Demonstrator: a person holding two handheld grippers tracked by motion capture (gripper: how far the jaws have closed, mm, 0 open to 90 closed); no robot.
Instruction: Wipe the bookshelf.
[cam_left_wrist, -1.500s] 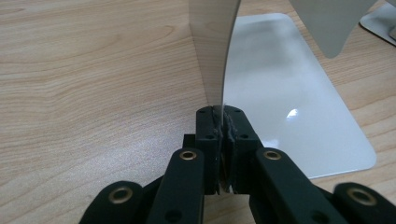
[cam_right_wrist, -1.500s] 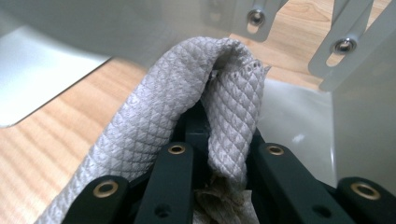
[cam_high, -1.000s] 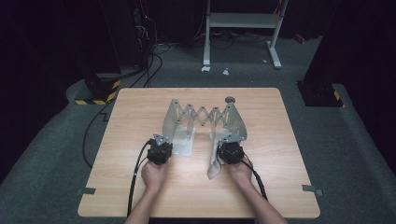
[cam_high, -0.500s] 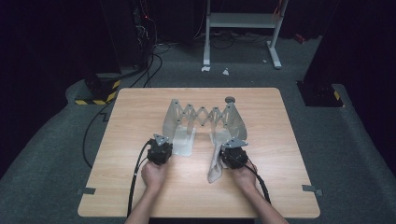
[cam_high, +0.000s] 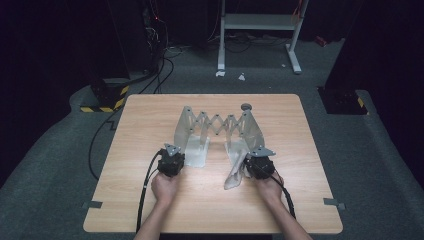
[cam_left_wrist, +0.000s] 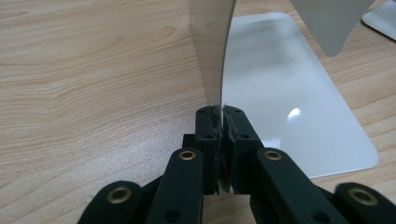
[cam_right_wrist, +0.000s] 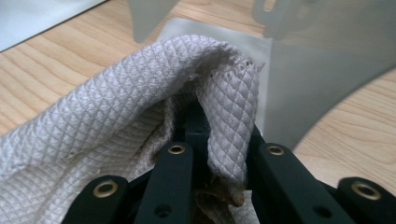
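Cloth (cam_right_wrist: 140, 107), quilted and beige, is pinched in the right gripper (cam_high: 259, 165) and drapes onto the table (cam_high: 150, 130) beside the rack (cam_high: 220, 125), whose left upright plate the left gripper (cam_left_wrist: 221, 114) clamps edge-on.

Black left tongs (cam_left_wrist: 221, 122) and right tongs (cam_right_wrist: 219, 140) are showing brass-ringed rivets, grey three-cornered plates, and black trailing cables; forearms are showing bare.
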